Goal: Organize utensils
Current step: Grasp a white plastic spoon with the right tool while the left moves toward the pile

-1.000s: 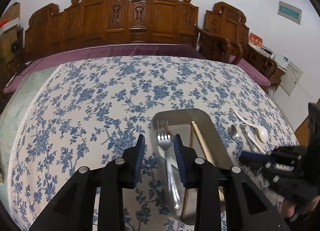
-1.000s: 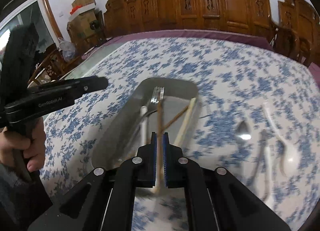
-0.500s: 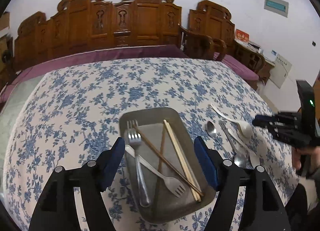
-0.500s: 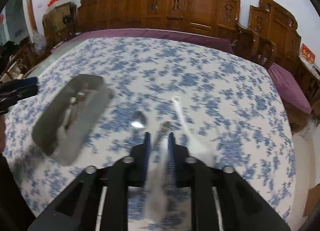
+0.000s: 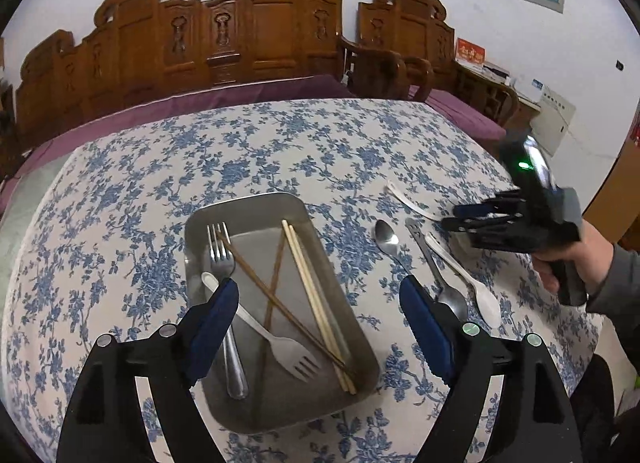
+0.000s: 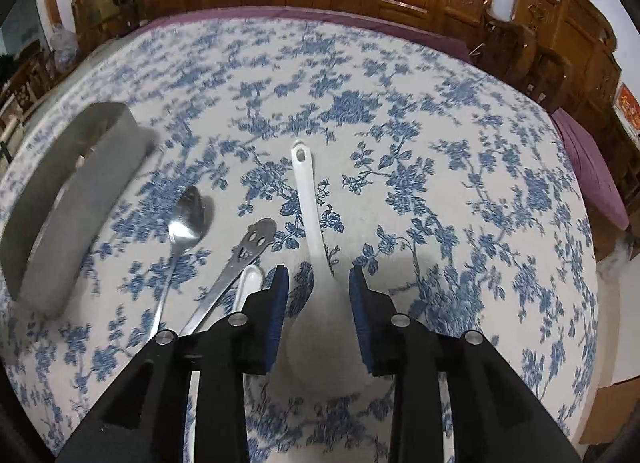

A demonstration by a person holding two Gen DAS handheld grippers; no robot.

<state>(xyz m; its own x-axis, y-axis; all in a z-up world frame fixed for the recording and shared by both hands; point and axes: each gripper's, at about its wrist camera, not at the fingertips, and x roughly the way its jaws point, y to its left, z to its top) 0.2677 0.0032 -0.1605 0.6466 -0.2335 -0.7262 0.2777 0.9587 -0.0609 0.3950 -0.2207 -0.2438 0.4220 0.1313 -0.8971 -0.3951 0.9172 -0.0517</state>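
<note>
A metal tray [image 5: 248,209] on the flowered tablecloth holds a steel fork [image 5: 224,275], a white plastic fork [image 5: 280,347], brown chopsticks [image 5: 276,299] and pale chopsticks [image 5: 312,295]. My left gripper [image 5: 320,315] is wide open above the tray's near end. To the tray's right lie a steel spoon [image 5: 386,237], a second steel spoon [image 5: 436,267] and two white spoons [image 5: 464,275]. My right gripper [image 6: 318,303] is open, its blue pads on either side of a large white spoon [image 6: 312,231]. The tray [image 6: 76,191] also shows at left in the right wrist view.
Carved wooden chairs [image 5: 260,31] line the table's far side. The table's right edge [image 6: 592,263] drops off near a purple cushioned seat [image 6: 592,167]. The steel spoon [image 6: 186,223] and a steel handle with cut-outs [image 6: 248,251] lie just left of my right gripper.
My left gripper opened wide and pulled back over the tray. My right gripper let go of a chopstick in the tray, swung right, opened, and came down around the large white spoon.
</note>
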